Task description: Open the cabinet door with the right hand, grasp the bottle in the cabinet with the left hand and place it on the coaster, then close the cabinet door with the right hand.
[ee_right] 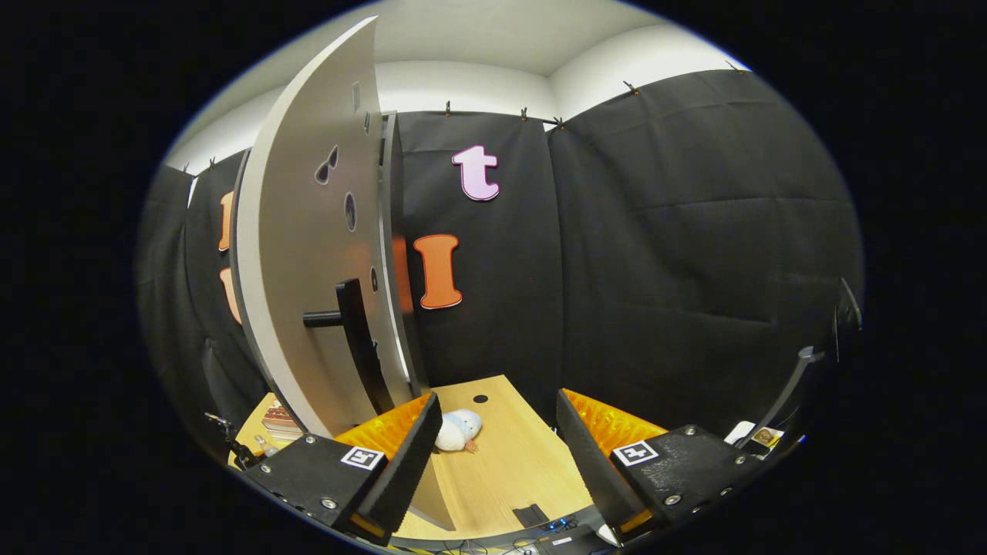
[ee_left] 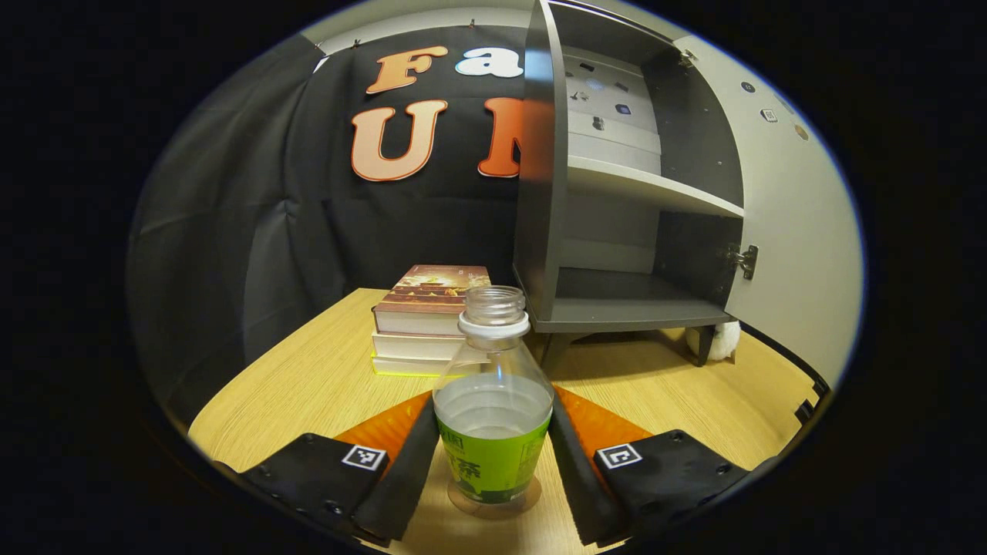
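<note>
Left gripper view: bottle (ee_left: 493,401) upright on the clear coaster (ee_left: 493,501) on the table (ee_left: 308,378), between the spread fingers of the left gripper (ee_left: 493,455); contact unclear. Cabinet (ee_left: 617,193) open, books (ee_left: 428,320) beside it. Right gripper view: right gripper (ee_right: 497,447) spread, holding nothing, beside the open cabinet door (ee_right: 308,270), near its black handle (ee_right: 356,339).

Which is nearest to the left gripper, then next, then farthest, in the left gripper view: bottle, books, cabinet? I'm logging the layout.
1. Clear plastic bottle with green label: between the fingers.
2. Stack of books: behind, slightly left.
3. Open grey cabinet: farthest, right; close to the books' depth.
</note>
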Demonstrator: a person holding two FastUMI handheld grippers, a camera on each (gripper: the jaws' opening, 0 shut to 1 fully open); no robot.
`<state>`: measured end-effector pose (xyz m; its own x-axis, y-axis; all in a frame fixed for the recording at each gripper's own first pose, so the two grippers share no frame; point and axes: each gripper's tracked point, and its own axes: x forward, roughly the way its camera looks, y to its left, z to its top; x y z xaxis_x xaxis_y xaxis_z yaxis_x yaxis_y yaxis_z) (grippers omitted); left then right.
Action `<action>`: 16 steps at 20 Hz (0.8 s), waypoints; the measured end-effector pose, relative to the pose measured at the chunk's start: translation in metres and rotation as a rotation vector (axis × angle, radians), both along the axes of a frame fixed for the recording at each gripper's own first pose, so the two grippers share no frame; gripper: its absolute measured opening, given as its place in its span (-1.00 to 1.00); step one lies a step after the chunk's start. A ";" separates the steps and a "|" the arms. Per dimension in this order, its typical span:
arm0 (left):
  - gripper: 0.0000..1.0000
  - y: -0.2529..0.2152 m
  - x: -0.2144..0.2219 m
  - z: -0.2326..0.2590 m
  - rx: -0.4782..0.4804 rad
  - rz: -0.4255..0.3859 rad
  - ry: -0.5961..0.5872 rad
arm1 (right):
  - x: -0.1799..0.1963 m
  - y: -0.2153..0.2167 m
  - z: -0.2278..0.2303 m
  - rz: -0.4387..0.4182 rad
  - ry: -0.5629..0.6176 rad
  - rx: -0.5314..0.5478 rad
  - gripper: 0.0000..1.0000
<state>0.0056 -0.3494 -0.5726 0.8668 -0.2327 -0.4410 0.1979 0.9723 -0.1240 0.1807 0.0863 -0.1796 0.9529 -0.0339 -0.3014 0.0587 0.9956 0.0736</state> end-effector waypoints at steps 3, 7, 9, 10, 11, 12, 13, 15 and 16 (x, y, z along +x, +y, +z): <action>0.70 0.002 -0.004 0.000 0.012 0.004 0.013 | 0.000 0.000 0.000 0.006 -0.001 -0.007 0.94; 0.69 0.004 -0.005 0.000 0.002 0.008 0.027 | 0.000 0.002 0.001 0.023 -0.004 -0.017 0.85; 0.70 0.007 -0.005 0.002 0.013 0.016 0.030 | -0.001 0.002 0.000 0.032 -0.005 -0.024 0.85; 0.70 0.006 -0.008 0.002 0.008 0.011 0.034 | 0.000 0.003 0.001 0.037 -0.005 -0.025 0.85; 0.80 0.004 -0.011 0.003 0.002 0.003 0.040 | 0.000 0.004 0.000 0.041 -0.005 -0.026 0.85; 0.76 0.003 -0.013 0.007 -0.001 -0.004 0.040 | -0.001 0.006 0.000 0.046 -0.005 -0.026 0.85; 0.99 0.002 -0.014 0.010 0.002 -0.010 0.038 | 0.000 0.006 0.000 0.050 -0.005 -0.026 0.85; 0.88 0.004 -0.015 0.015 0.018 -0.010 0.028 | 0.000 0.004 0.001 0.046 -0.010 -0.039 0.85; 0.89 0.006 -0.015 0.018 0.025 -0.008 0.022 | 0.002 0.003 0.001 0.045 -0.010 -0.042 0.85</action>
<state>-0.0099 -0.3437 -0.5544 0.8550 -0.2283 -0.4657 0.2034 0.9736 -0.1039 0.1826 0.0897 -0.1785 0.9567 -0.0030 -0.2911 0.0129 0.9994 0.0321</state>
